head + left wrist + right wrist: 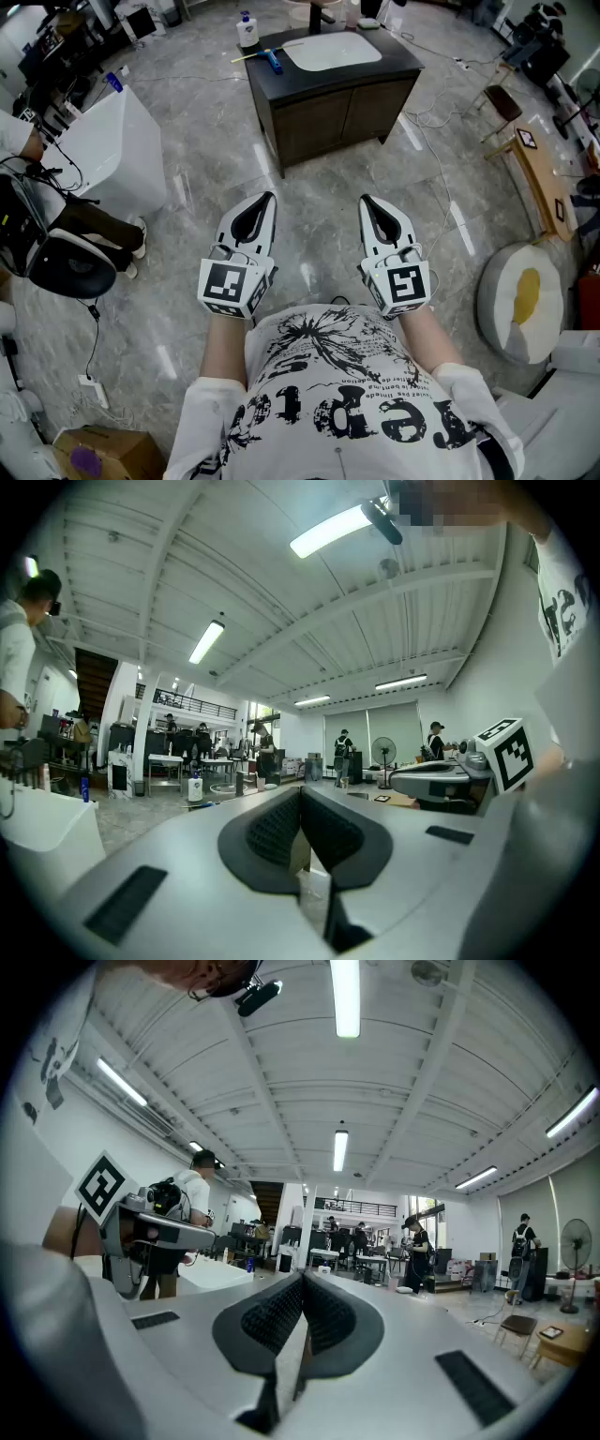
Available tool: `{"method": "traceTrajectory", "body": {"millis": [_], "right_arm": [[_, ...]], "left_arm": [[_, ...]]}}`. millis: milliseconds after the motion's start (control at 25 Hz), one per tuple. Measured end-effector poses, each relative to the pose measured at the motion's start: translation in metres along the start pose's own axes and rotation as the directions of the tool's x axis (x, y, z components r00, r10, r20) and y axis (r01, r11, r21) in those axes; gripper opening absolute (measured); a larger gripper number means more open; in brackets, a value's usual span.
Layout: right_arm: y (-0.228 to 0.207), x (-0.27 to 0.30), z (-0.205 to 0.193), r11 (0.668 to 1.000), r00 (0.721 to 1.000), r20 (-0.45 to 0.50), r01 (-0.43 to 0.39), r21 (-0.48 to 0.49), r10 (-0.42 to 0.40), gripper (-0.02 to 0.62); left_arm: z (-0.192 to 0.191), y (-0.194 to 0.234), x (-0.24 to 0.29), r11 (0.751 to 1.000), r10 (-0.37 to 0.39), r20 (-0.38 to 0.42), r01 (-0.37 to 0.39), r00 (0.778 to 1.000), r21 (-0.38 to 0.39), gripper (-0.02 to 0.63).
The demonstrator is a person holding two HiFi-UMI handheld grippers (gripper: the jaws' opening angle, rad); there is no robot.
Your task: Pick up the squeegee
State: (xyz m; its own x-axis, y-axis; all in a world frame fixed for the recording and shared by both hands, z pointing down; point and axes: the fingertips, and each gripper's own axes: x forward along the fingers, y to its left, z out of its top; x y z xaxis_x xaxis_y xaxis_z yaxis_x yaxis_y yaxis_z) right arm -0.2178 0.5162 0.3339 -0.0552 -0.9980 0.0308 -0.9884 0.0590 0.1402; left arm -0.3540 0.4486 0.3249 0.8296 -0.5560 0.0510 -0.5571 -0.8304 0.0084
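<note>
Currently approach step: left claw [265, 199], right claw [367, 201] closed, empty; squeegee [270, 60] on desk [319, 117] far ahead; next advance, open claw.

1. Left gripper [269, 197] is held level before the torso, jaws pressed together, nothing between them
2. Right gripper [365, 200] sits beside it, also level, jaws closed and empty; a thin slit seems to remain behind the tips
3. Both point forward, tips angled slightly inward, apart
4. Marker cubes [232, 286] face up; bare forearms [427, 330] trail back
</note>
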Motion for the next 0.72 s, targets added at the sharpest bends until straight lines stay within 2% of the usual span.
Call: {"method": "traceTrajectory", "body": {"millis": [480, 600, 640, 680, 720], "right_arm": [[-0.006, 0.023, -0.005, 1.000, 1.000, -0.005, 0.002, 0.013, -0.002, 0.014], [-0.013, 0.030, -0.005, 1.000, 1.000, -0.001, -0.002, 0.021, 0.002, 0.015], [-0.016, 0.032, -0.006, 1.000, 1.000, -0.001, -0.007, 0.021, 0.007, 0.015], [-0.018, 0.035, -0.006, 1.000, 1.000, -0.003, -0.009, 0.022, 0.009, 0.014], [-0.022, 0.039, -0.008, 1.000, 1.000, -0.005, -0.011, 0.025, 0.011, 0.014]], "left_arm": [[-0.011, 0.019, 0.019, 0.999, 0.005, -0.016, -0.006, 1.000, -0.036, 0.014], [-0.008, 0.020, 0.027, 0.999, 0.005, 0.006, -0.005, 1.000, -0.054, 0.016], [-0.005, 0.021, 0.030, 0.998, 0.011, 0.024, -0.009, 1.000, -0.056, 0.154], [-0.002, 0.023, 0.034, 0.999, 0.019, 0.038, -0.017, 0.999, -0.051, 0.352], [-0.001, 0.025, 0.038, 0.999, 0.030, 0.044, -0.028, 0.999, -0.040, 0.364]]}}
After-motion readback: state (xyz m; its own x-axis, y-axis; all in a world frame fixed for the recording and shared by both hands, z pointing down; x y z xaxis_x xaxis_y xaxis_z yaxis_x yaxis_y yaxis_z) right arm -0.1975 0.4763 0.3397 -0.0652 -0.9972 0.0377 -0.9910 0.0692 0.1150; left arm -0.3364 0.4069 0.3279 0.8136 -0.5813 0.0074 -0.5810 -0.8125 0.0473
